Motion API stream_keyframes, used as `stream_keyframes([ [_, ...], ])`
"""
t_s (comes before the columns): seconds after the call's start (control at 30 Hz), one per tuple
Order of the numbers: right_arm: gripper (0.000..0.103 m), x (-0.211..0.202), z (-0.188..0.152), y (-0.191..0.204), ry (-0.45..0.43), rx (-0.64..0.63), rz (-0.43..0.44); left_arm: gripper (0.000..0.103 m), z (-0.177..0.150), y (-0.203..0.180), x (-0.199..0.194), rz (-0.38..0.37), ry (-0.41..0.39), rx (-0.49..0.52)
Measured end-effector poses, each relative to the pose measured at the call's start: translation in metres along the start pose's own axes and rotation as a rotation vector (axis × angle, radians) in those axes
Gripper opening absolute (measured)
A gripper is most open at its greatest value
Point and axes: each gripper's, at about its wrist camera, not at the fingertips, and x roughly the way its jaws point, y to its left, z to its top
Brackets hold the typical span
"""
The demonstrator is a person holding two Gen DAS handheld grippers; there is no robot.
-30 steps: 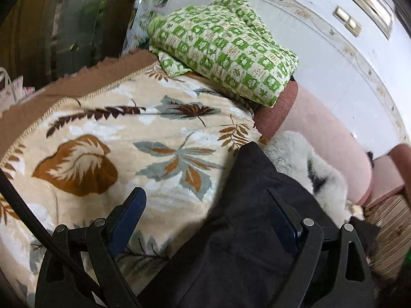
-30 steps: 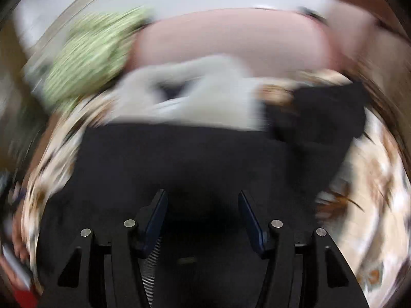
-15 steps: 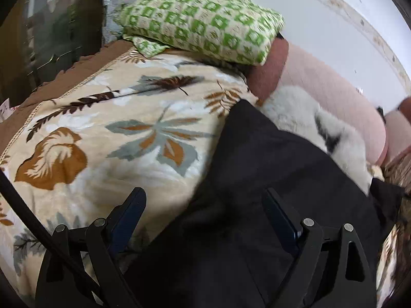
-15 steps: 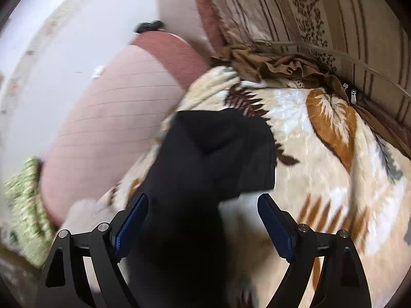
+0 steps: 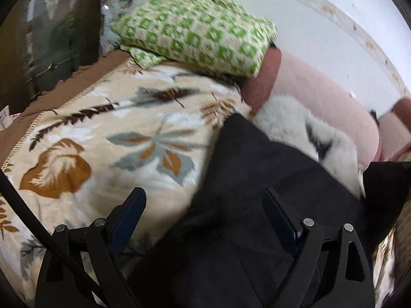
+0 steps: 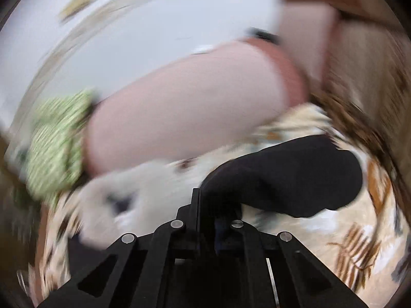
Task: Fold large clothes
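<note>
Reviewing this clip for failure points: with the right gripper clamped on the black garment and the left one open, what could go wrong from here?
1. The right gripper has just closed on only a narrow edge of the black garment, so the fabric may slip out.
2. The left gripper is open over the garment's other end, so it may drag and bunch.
3. The garment touches the white furry item, which might get dragged along.

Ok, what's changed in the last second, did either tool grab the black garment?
The right tool has just closed its jaws on an end of the black garment and is lifting it off the leaf-print blanket. The left tool stays open over the garment, gripping nothing.
</note>
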Motion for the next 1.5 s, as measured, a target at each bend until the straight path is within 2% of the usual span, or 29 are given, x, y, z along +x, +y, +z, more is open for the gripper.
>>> stream_keyframes([
  [0.1, 0.009, -0.003, -0.055, 0.099, 0.096, -0.280, 0.087, 0.091, 0.013, 0.018, -0.012, 0.006, -0.042, -0.058],
  [0.17, 0.017, 0.006, -0.113, 0.156, 0.194, -0.457, 0.130, 0.091, 0.020, 0.031, -0.015, 0.005, -0.046, -0.094],
  [0.2, 0.027, 0.011, -0.136, 0.170, 0.224, -0.512, 0.133, 0.091, 0.025, 0.040, -0.015, 0.003, -0.041, -0.118],
  [0.23, 0.040, 0.019, -0.177, 0.195, 0.275, -0.606, 0.139, 0.091, 0.027, 0.046, -0.016, 0.000, -0.038, -0.134],
  [0.33, 0.044, 0.038, -0.246, 0.221, 0.390, -0.730, 0.145, 0.091, 0.032, 0.066, -0.015, -0.021, -0.027, -0.211],
  [0.4, 0.044, 0.037, -0.267, 0.229, 0.410, -0.765, 0.141, 0.091, 0.034, 0.075, -0.014, -0.037, -0.014, -0.246],
  [0.47, 0.045, 0.022, -0.264, 0.230, 0.369, -0.767, 0.134, 0.091, 0.035, 0.078, -0.014, -0.045, -0.013, -0.261],
  [0.53, 0.051, 0.006, -0.244, 0.223, 0.292, -0.727, 0.102, 0.091, 0.035, 0.077, -0.013, -0.043, -0.013, -0.259],
  [0.6, 0.059, -0.005, -0.220, 0.212, 0.215, -0.654, 0.066, 0.091, 0.034, 0.074, -0.008, -0.050, 0.003, -0.251],
  [0.67, 0.061, -0.006, -0.202, 0.201, 0.184, -0.566, 0.048, 0.091, 0.032, 0.067, 0.000, -0.073, 0.041, -0.232],
  [0.77, 0.061, 0.013, -0.194, 0.197, 0.219, -0.460, 0.076, 0.091, 0.027, 0.060, 0.008, -0.095, 0.094, -0.221],
  [0.9, 0.061, 0.049, -0.198, 0.230, 0.250, -0.450, 0.120, 0.091, 0.027, 0.062, 0.000, -0.062, 0.057, -0.227],
  [1.0, 0.059, 0.092, -0.195, 0.255, 0.278, -0.443, 0.100, 0.091, 0.030, 0.068, -0.003, -0.045, 0.036, -0.247],
  [1.07, 0.059, 0.132, -0.188, 0.273, 0.337, -0.386, 0.117, 0.091, 0.030, 0.070, -0.001, -0.049, 0.043, -0.259],
  [1.13, 0.066, 0.152, -0.184, 0.280, 0.349, -0.334, 0.105, 0.091, 0.031, 0.069, 0.002, -0.049, 0.053, -0.256],
  [1.2, 0.072, 0.166, -0.186, 0.291, 0.344, -0.351, 0.072, 0.091, 0.031, 0.067, 0.003, -0.044, 0.058, -0.242],
  [1.27, 0.072, 0.162, -0.191, 0.297, 0.325, -0.410, 0.037, 0.091, 0.030, 0.063, 0.003, -0.042, 0.056, -0.226],
  [1.33, 0.072, 0.145, -0.188, 0.290, 0.297, -0.403, 0.066, 0.091, 0.030, 0.059, 0.001, -0.041, 0.054, -0.208],
  [1.4, 0.071, 0.117, -0.183, 0.272, 0.269, -0.370, 0.136, 0.091, 0.029, 0.057, -0.001, -0.039, 0.043, -0.201],
  [1.5, 0.071, 0.088, -0.176, 0.241, 0.217, -0.340, 0.128, 0.091, 0.027, 0.054, -0.001, -0.036, 0.044, -0.187],
])
